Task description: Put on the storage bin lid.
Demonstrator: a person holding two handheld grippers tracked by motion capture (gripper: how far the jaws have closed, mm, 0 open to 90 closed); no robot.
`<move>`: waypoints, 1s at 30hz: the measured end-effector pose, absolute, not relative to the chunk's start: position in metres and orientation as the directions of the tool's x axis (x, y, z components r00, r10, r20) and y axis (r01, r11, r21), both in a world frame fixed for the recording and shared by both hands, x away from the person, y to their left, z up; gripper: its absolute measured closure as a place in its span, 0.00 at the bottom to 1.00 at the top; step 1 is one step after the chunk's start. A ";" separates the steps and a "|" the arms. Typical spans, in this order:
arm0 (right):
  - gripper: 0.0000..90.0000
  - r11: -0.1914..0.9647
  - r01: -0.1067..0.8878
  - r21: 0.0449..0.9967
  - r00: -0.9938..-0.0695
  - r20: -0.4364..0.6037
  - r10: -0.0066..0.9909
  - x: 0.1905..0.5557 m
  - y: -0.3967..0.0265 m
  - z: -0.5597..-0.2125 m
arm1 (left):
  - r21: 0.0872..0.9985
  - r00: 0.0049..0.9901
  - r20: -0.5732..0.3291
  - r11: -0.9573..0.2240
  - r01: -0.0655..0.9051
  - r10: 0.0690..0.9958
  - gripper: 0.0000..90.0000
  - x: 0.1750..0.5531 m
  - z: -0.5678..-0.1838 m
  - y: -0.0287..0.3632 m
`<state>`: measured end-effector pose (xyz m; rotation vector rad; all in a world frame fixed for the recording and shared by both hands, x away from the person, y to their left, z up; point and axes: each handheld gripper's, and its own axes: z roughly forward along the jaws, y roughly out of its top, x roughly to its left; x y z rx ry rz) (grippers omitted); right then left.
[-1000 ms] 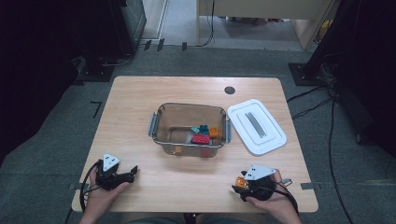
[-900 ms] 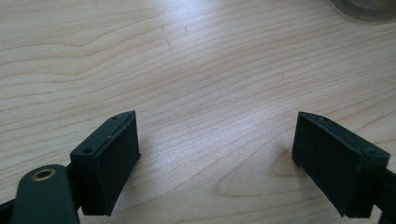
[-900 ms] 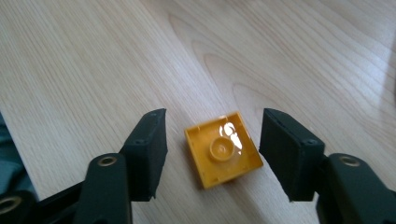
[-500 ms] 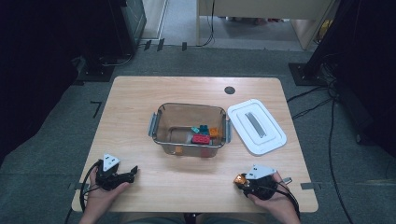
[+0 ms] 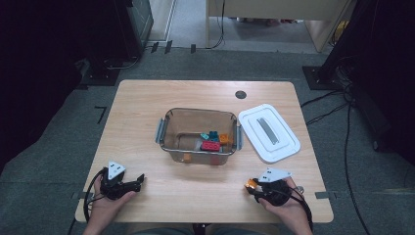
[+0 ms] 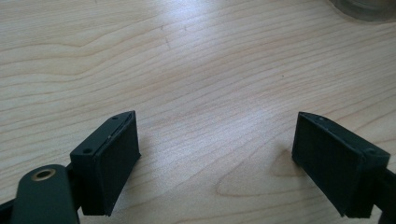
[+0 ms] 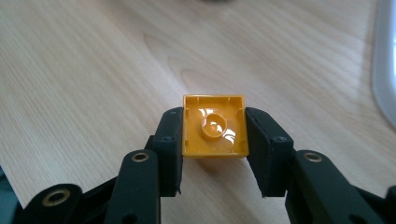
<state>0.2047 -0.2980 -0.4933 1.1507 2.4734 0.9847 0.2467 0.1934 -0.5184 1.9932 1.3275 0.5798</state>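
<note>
- Orange brick (image 7: pixel 214 133): square, hollow underside facing the right gripper view's camera, lifted just above the table (image 5: pixel 147 122). In the high view it shows as an orange spot (image 5: pixel 251 184) near the table's front edge, well in front of the clear tub (image 5: pixel 198 117) and toward its right.
- Right gripper (image 7: pixel 214 149): clenched on the orange brick, one black pad pressed flat against each of two opposite sides. The jaws have just been closing, with the brick between them. In the high view this gripper (image 5: pixel 252 187) sits in the person's right hand (image 5: pixel 284 203).
- Left gripper (image 6: pixel 212 163): released, jaws standing wide apart over bare wood, nothing between them. In the high view it (image 5: pixel 139 180) lies well in front of the tub and to its left.
- Clear tub: near the table's middle, holding several coloured bricks (image 5: pixel 211 142), red, teal and orange among them.
- White lid (image 5: pixel 269 132): flat on the table, just right of the tub, apparently touching its handle.
</note>
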 end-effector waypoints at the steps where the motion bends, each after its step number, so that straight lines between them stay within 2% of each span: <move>1: 0.67 0.455 0.589 0.668 -0.656 0.066 0.752 0.206 -0.299 -0.491 | 0.733 0.385 0.001 -0.263 0.628 0.923 0.16 0.247 -0.518 0.193; 15: 0.67 0.378 0.612 0.694 -0.610 0.111 0.784 0.218 -0.307 -0.465 | 0.733 0.384 0.001 -0.262 0.627 0.923 0.16 0.247 -0.518 0.193; 30: 0.67 0.387 0.571 0.724 -0.623 0.076 0.778 0.241 -0.302 -0.417 | 0.734 0.384 0.000 -0.261 0.627 0.924 0.16 0.247 -0.519 0.193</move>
